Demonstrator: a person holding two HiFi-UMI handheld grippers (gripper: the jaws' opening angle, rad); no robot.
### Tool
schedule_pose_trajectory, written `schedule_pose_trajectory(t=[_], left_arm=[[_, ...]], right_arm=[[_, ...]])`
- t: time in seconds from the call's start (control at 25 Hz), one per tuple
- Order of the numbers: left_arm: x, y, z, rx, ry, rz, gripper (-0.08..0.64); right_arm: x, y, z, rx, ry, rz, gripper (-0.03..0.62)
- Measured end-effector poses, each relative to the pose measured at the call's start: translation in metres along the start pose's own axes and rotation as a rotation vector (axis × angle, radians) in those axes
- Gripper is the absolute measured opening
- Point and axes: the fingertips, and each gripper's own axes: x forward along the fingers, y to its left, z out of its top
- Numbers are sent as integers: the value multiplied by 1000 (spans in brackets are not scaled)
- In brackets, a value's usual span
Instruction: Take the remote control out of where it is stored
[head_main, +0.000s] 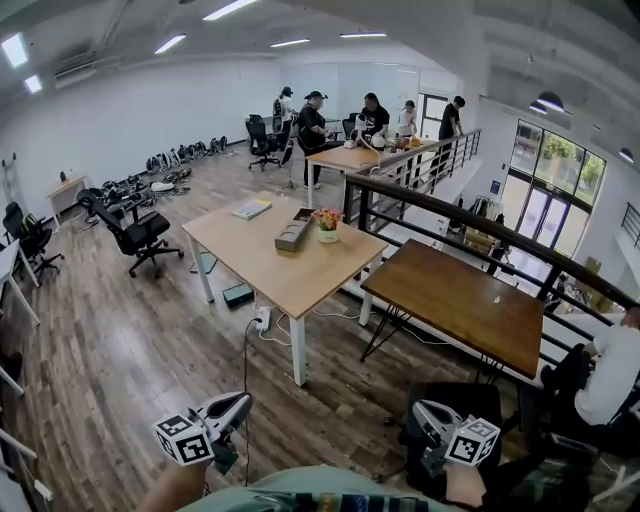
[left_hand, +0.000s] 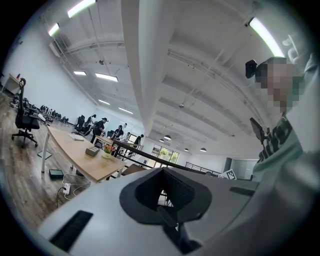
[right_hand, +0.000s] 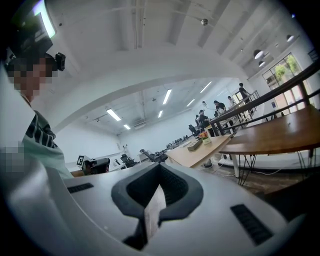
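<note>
No remote control shows in any view. A long grey box (head_main: 293, 234) lies on the light wooden table (head_main: 300, 275), a few metres ahead, beside a pot of flowers (head_main: 328, 222) and a book (head_main: 252, 209). My left gripper (head_main: 238, 403) is held low near my body at the bottom left, its jaws shut with nothing between them. My right gripper (head_main: 421, 411) is held low at the bottom right, jaws together and empty. Both point toward the table, far from it. The grey box (left_hand: 92, 150) appears small in the left gripper view, and the same grey box (right_hand: 194, 145) in the right gripper view.
A dark brown table (head_main: 460, 300) stands right of the light one, along a black railing (head_main: 480, 225). A black office chair (head_main: 140, 235) is at its left, a black seat (head_main: 455, 400) under my right gripper. Several people (head_main: 315, 120) stand at a far table. A power strip (head_main: 262, 320) lies on the floor.
</note>
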Motion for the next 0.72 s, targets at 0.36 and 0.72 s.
schedule_pose_trajectory(t=[0.36, 0.72], left_arm=[[-10, 12, -8, -18, 33, 47, -6], [-82, 103, 14, -95, -64, 102, -6]], right_arm=[[33, 1, -29, 47, 62, 57, -3], [150, 58, -24, -34, 124, 123, -3]])
